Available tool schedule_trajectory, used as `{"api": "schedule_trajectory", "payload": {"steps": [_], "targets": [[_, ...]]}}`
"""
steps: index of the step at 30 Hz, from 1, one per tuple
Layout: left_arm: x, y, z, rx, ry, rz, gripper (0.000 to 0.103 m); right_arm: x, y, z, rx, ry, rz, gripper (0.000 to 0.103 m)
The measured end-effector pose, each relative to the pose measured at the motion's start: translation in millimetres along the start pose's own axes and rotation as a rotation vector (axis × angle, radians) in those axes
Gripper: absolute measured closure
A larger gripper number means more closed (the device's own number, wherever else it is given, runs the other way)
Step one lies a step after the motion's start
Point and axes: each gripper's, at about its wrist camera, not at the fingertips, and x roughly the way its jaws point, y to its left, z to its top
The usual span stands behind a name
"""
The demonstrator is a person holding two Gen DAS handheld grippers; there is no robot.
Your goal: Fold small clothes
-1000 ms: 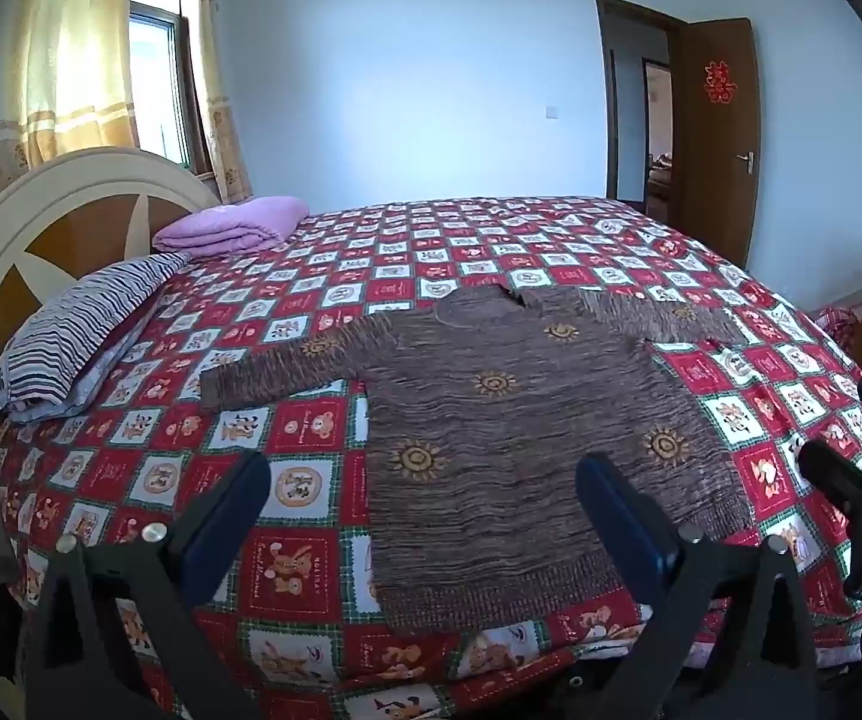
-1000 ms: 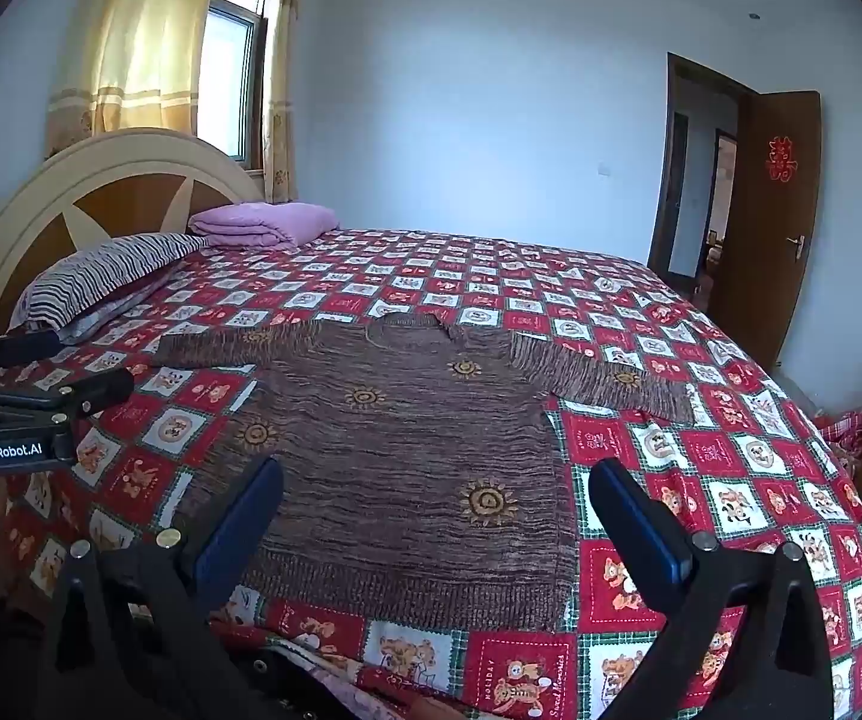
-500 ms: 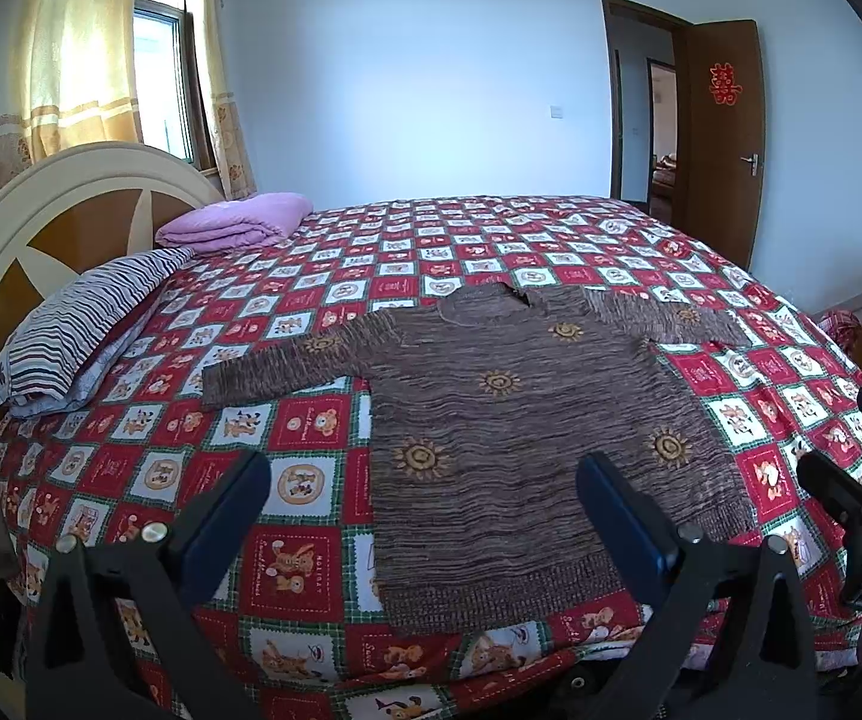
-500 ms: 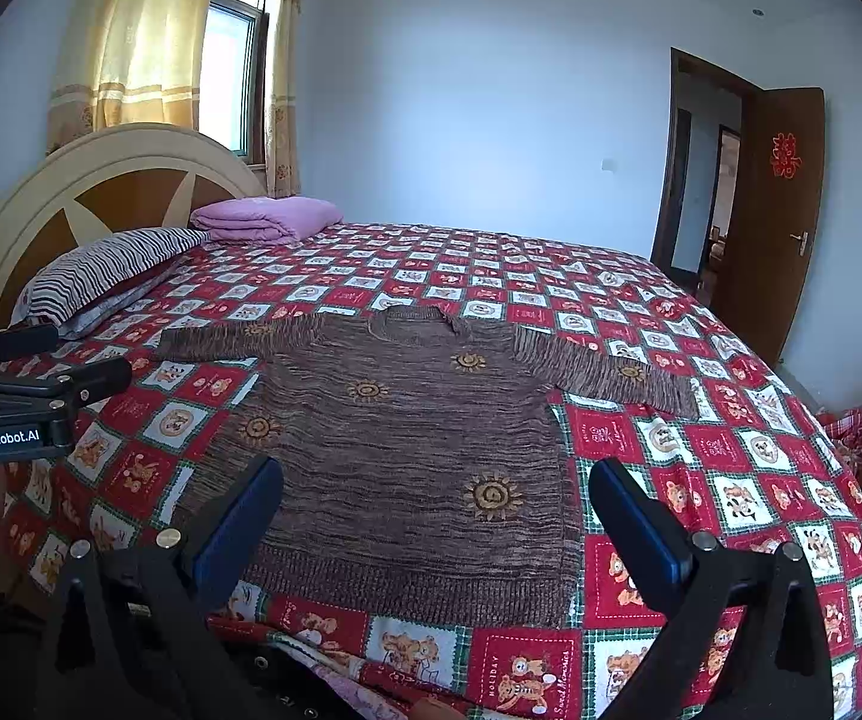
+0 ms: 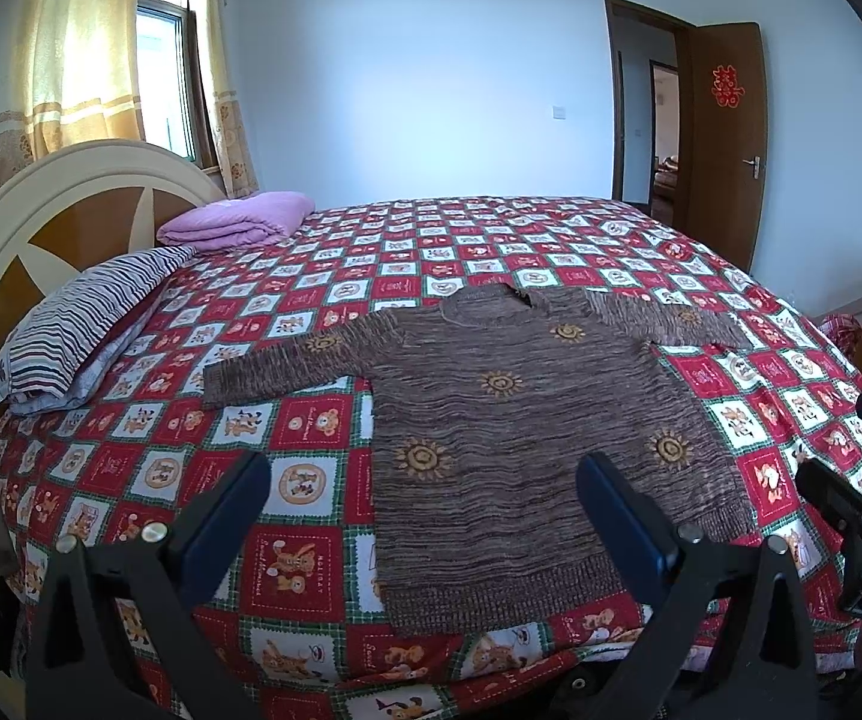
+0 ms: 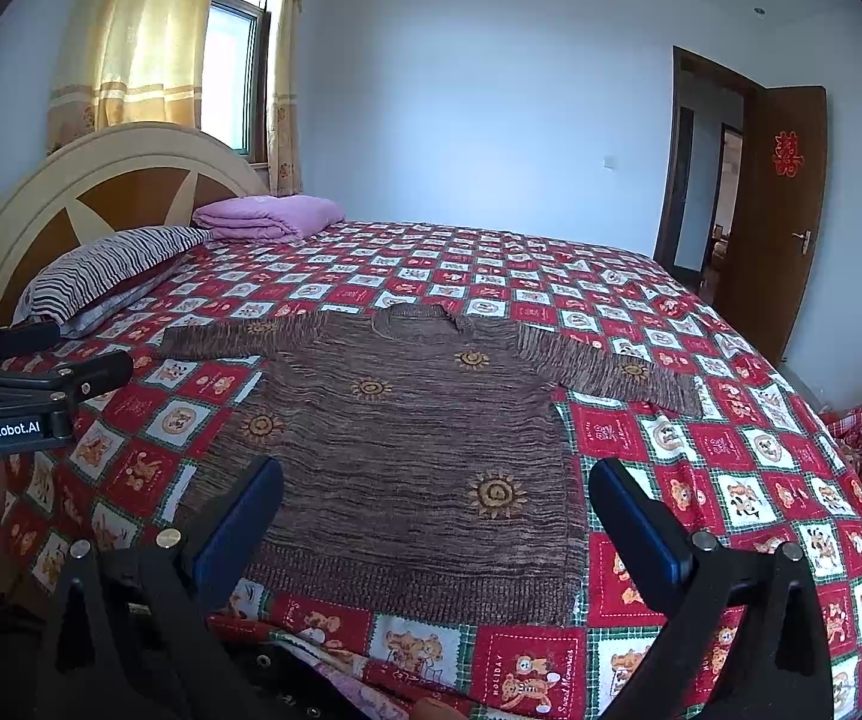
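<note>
Both grippers held spread above the near edge of the bed, nothing between their fingers

Left gripper (image 5: 425,516) and right gripper (image 6: 436,516), jaws wide apart, face a brown knit sweater (image 5: 526,420) lying flat on the checked bedspread (image 5: 311,324), sleeves outstretched; no fold is made yet, so the whole task remains

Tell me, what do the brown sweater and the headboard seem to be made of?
Sweater: knitted yarn, probably wool or acrylic, matte; ribbed hem and streaky stitches show. Headboard: likely wood, brown panels with cream painted trim, slightly glossy.
</note>
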Motion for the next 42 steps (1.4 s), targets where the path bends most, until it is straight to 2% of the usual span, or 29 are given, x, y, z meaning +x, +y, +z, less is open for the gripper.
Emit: {"api": "schedule_trajectory", "payload": {"steps": [42], "targets": [[2.6,5.6,-2.9,-0.011,0.009,-0.001,0.0,2.5,1.8,-1.6,0.005,0.004,0.021,0.001]]}}
